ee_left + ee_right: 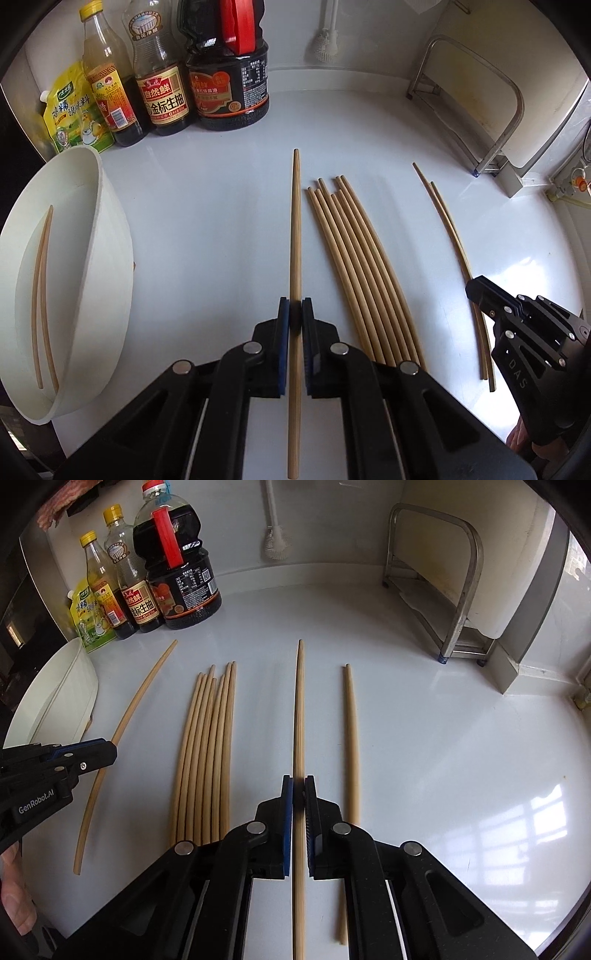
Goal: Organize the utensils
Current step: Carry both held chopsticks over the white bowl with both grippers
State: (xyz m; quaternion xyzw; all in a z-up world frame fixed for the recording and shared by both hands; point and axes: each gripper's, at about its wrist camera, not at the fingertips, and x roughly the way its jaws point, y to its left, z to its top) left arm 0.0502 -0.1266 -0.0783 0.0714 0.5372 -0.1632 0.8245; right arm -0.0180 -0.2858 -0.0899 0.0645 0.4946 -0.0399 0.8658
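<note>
My left gripper point(295, 314) is shut on one wooden chopstick point(295, 221), which runs forward between its fingers. It also shows at the left of the right wrist view point(107, 751). My right gripper point(298, 794) is shut on another chopstick point(299, 709); it shows at the right of the left wrist view point(476, 288). A bundle of several chopsticks point(354, 266) lies on the white counter between the grippers, also in the right wrist view point(207, 746). One loose chopstick point(351, 738) lies right of the right gripper. A white holder point(107, 266) at the left holds two chopsticks point(40, 295).
Sauce bottles point(166, 74) and a yellow pouch point(74, 110) stand at the back left. A metal rack point(498, 122) stands at the back right, by the wall. A white brush point(327, 40) hangs on the back wall.
</note>
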